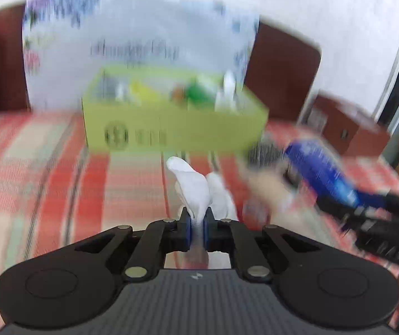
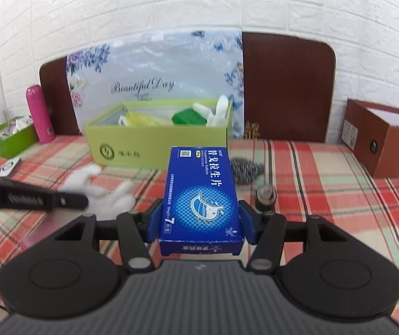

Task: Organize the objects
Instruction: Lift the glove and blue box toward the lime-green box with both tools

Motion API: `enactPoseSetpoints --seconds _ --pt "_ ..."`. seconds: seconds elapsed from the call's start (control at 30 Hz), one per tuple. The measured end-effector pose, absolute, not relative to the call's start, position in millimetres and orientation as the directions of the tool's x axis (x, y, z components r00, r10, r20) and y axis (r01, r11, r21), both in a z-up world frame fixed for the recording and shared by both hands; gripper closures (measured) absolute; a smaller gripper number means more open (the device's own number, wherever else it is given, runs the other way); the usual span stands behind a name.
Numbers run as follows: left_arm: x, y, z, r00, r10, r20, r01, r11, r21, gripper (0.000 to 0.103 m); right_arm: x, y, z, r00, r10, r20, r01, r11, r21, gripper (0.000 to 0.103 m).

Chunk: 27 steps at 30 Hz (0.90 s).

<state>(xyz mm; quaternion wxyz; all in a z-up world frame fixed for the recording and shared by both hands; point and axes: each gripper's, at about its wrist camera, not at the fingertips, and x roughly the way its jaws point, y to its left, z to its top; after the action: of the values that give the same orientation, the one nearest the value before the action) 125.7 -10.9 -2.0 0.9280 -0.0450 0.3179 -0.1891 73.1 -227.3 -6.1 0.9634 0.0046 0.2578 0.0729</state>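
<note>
My left gripper (image 1: 197, 224) is shut on a white glove (image 1: 196, 189) and holds it above the checked cloth; the view is blurred by motion. The glove also shows in the right wrist view (image 2: 101, 192), with the left gripper's dark arm (image 2: 29, 195) over it. My right gripper (image 2: 201, 220) is shut on a blue medicine box (image 2: 201, 195), also seen at the right of the left wrist view (image 1: 322, 173). A light green open box (image 2: 157, 142) stands ahead of both grippers and holds another white glove (image 2: 216, 111), a green item and a yellow packet.
A steel wool scrubber (image 2: 245, 169) and a small dark bottle (image 2: 265, 195) lie right of the blue box. A brown open box (image 2: 384, 139) stands at the far right. A pink flask (image 2: 38, 114) and a small green tray (image 2: 9, 136) are at the left.
</note>
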Motion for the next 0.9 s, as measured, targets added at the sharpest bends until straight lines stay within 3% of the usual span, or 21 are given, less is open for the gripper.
enactPoseSetpoints --seconds 0.2,0.37,0.73,0.77,0.8,0.83,0.87,0.9 --pt "167 -1 61 0.777 -0.432 -0.457 0.354 0.901 -0.25 0.095 109 -215 13 0.886 0.166 -0.433 -0.17 0.985 0.031 0.047" --pt "219 -14 90 0.807 -0.421 -0.414 0.337 0.904 -0.262 0.095 150 -197 25 0.903 0.176 -0.391 -0.191 0.982 0.001 0.047" --pt "327 -37 66 0.832 -0.373 -0.412 0.271 0.919 -0.285 0.093 265 -193 7 0.928 0.131 -0.348 -0.162 0.985 -0.064 0.047" --pt "331 -37 58 0.842 -0.356 -0.405 0.259 0.926 -0.275 0.078 273 -193 0 0.929 0.127 -0.348 -0.157 0.986 -0.062 0.045" --pt "334 -37 51 0.845 -0.339 -0.413 0.245 0.933 -0.264 0.062 281 -194 -9 0.926 0.127 -0.355 -0.159 0.985 -0.063 0.028" --pt "335 -36 43 0.842 -0.32 -0.434 0.224 0.94 -0.257 0.027 287 -193 -17 0.918 0.124 -0.378 -0.163 0.984 -0.075 0.014" --pt "334 -32 34 0.844 -0.296 -0.447 0.196 0.947 -0.255 0.019 290 -192 -25 0.913 0.105 -0.395 -0.155 0.983 -0.096 0.014" --pt "330 -28 28 0.851 -0.284 -0.442 0.186 0.95 -0.252 0.019 287 -192 -32 0.913 0.084 -0.398 -0.146 0.981 -0.129 0.014"
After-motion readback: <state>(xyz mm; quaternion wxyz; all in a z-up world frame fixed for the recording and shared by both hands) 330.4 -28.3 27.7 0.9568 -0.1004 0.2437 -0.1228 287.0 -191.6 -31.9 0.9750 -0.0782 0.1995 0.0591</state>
